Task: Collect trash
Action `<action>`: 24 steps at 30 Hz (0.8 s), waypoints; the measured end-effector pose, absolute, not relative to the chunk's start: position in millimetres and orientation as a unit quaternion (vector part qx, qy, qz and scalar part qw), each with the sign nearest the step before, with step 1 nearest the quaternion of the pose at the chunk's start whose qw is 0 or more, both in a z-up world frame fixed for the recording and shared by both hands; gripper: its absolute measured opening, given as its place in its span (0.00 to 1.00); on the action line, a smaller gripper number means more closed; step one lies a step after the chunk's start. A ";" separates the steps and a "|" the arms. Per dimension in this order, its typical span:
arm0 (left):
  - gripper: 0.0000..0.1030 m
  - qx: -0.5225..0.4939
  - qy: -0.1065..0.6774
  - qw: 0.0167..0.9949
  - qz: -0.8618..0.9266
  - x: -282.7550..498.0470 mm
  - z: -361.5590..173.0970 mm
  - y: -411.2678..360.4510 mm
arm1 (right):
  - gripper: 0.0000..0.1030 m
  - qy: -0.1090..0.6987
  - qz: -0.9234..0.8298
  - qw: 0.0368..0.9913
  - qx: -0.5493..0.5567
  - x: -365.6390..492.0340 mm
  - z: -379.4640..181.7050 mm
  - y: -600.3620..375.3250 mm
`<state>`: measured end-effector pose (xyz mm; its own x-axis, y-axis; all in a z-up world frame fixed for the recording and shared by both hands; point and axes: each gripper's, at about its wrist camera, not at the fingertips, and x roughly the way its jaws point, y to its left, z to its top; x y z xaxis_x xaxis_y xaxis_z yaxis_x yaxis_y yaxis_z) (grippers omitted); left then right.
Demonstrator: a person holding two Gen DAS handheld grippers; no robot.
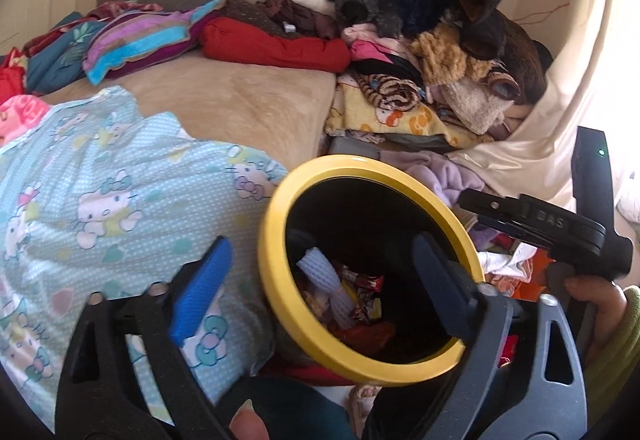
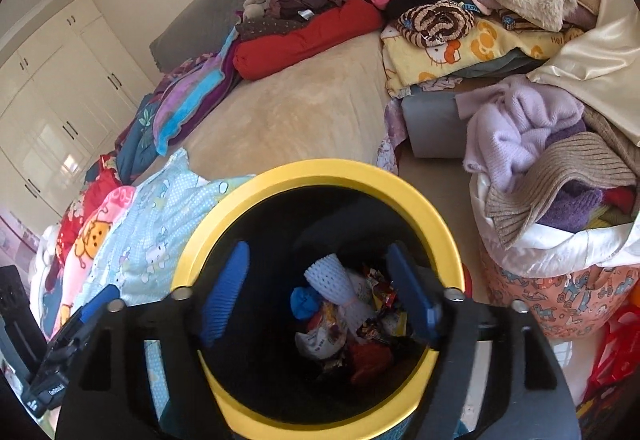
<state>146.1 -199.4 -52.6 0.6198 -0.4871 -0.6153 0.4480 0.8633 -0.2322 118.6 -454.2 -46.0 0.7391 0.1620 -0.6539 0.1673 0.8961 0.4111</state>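
Since the wrappers (image 2: 376, 304) inside the bin (image 2: 320, 172) look light and crinkly, pinch edges; both grippers' fingers (image 2: 226, 292) are spread, empty.

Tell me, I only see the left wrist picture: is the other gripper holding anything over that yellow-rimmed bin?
Observer: No. The right gripper is open and empty, its fingers spread above the bin.
Operator: What lies in there beside the white foam net?
Observer: A crumpled blue scrap, just left of the foam net; your view hides it.
Operator: And to the right of the bin?
Observer: A peach bag printed with cartoon figures, stuffed with knitwear.
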 end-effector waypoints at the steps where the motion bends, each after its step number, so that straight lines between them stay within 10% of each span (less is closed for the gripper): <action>1: 0.88 -0.029 0.348 0.901 -0.258 145.0 -51.0 -195.4 | 0.72 0.361 -0.003 0.905 0.226 117.5 -44.1 -450.3; 12: 0.89 -0.042 0.336 0.920 -0.195 133.4 -40.5 -144.0 | 0.94 0.302 -0.018 0.941 0.151 84.8 -13.8 -403.6; 24: 0.89 -0.046 0.292 0.946 -0.131 101.1 -28.3 -85.1 | 0.94 0.228 0.029 0.971 0.071 49.4 4.5 -340.4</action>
